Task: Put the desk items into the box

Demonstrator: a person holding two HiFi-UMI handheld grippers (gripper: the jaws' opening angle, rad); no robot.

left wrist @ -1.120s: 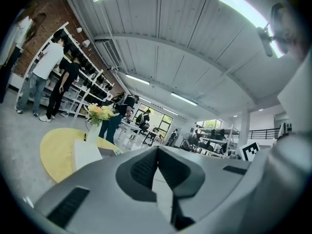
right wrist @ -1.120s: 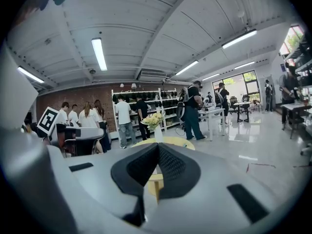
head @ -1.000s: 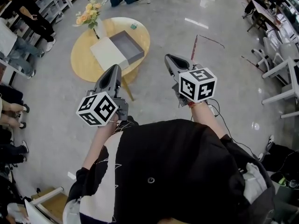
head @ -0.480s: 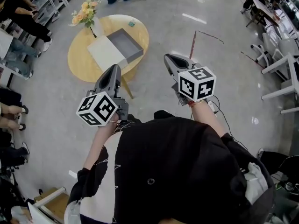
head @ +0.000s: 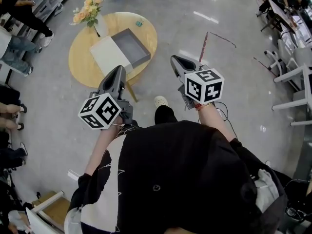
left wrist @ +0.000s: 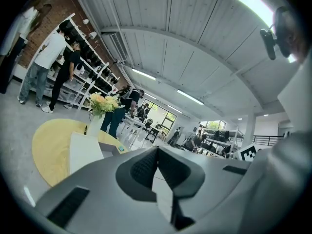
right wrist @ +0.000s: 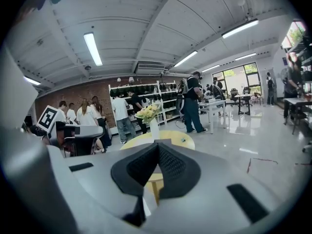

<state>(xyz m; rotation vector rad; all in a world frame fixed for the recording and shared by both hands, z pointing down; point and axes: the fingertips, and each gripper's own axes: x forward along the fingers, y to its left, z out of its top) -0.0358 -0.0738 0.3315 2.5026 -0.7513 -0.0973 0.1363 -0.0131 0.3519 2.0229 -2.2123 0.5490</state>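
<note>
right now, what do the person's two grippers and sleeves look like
Both are grey, tapering two-jaw tools with black ribbed pads. The left gripper bears a white cube printed with black square markers; so does the right gripper. A thin dark cable trails from the right one. The person wears a black short-sleeved top with a white side panel.

One round table (head: 84, 68), one box (head: 132, 48), one vase (head: 101, 28), two tools (head: 118, 73) (head: 176, 62)

A round yellow table (head: 85, 65) is recorded on the grey floor (head: 234, 96). On it, an open grey box (head: 132, 48) is set touching a white lid (head: 110, 55); a flower vase (head: 89, 12) and a small teal item (head: 139, 23) are noted nearby. The left gripper (head: 118, 72) and right gripper (head: 176, 61) are held short of the table.
</note>
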